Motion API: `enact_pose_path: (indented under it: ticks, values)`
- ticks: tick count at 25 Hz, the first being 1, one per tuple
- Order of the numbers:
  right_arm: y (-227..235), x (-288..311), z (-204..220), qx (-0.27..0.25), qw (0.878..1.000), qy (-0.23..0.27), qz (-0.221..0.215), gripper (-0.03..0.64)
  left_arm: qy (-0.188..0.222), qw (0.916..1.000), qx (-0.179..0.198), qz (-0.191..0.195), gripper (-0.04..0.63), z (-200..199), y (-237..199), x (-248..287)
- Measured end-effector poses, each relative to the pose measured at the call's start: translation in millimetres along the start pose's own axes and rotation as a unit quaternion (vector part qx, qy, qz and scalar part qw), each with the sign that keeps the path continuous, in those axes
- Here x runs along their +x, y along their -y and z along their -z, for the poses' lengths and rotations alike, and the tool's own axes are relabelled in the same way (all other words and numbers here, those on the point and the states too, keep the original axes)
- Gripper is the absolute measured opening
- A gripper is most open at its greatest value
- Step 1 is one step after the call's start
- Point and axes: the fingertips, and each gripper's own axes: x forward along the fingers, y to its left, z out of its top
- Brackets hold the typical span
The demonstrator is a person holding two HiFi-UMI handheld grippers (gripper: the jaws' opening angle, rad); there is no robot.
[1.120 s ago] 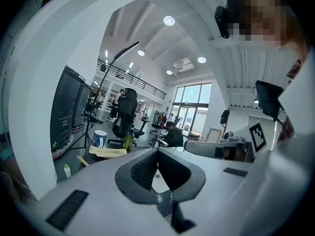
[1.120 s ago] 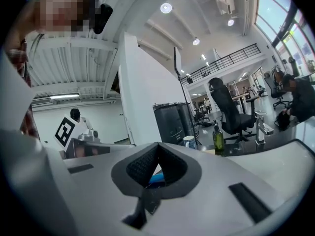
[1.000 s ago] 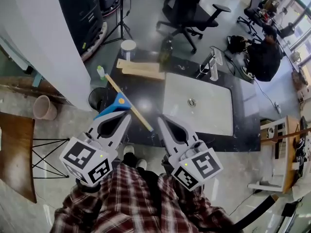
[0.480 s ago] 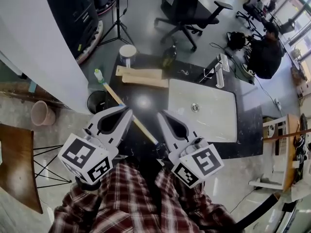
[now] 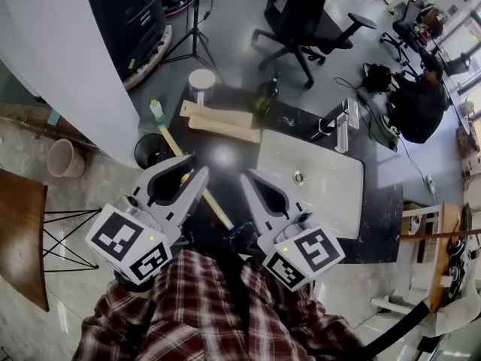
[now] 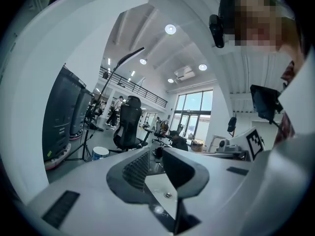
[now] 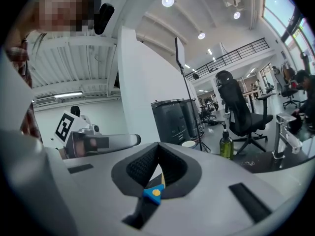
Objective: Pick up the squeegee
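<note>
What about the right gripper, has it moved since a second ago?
Yes. The right gripper has moved forward beside the sink, tip now level with the drain.

Bright, high-ceilinged workshop with a counter in the middle

We stand at a black counter (image 5: 378, 209) with a pale sink (image 5: 316, 190) set in it, on a glossy grey floor (image 5: 233, 21). On our left rises a white wall (image 5: 52, 59), with dark cabinets (image 5: 128, 13) beyond it and a tripod (image 5: 197, 28) beside them. A black office chair (image 5: 308, 13) stands past the counter. We see a brown wooden table (image 5: 19, 239) and a wire-frame stool (image 5: 71, 214) at far left, near a pinkish pot (image 5: 62, 159). Round ceiling lights (image 6: 170, 29) glow overhead, a railed balcony (image 7: 236, 54) runs along the far side, and tall windows (image 6: 193, 113) let in daylight.
</note>
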Motion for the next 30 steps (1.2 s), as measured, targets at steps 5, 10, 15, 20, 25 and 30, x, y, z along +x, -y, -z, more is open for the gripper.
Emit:
enact_pose_path:
  ticks: [5, 10, 15, 20, 25, 30]
  values:
    - [7.2, 0.7, -1.0, -0.002, 1.000, -0.004, -0.015, 0.012, 0.001, 1.0000, 0.001, -0.004, 0.199, -1.3, 3.3, 2.0]
    - [9.6, 1.2, -0.3, -0.007, 1.000, -0.008, -0.022, 0.012, -0.025, 0.9996, 0.013, -0.001, 0.256, 4.8, -1.9, 2.4]
    - [17.9, 0.4, 3.7, 0.002, 1.000, -0.013, -0.020, 0.011, -0.117, 0.9920, 0.046, -0.011, 0.261, 38.0, -20.2, -1.7]
    - [29.4, 2.1, 13.8, 0.019, 0.999, -0.021, -0.016, 0.011, -0.256, 0.9614, 0.094, -0.035, 0.261, 91.6, -56.3, -20.4]
    - [35.1, 6.8, 21.0, 0.031, 0.999, -0.029, -0.018, 0.012, -0.359, 0.9279, 0.092, -0.046, 0.261, 133.6, -83.1, -28.6]
    - [41.8, 8.3, 31.9, 0.042, 0.998, -0.038, -0.017, 0.011, -0.434, 0.8956, 0.080, -0.059, 0.261, 168.6, -98.9, -29.6]
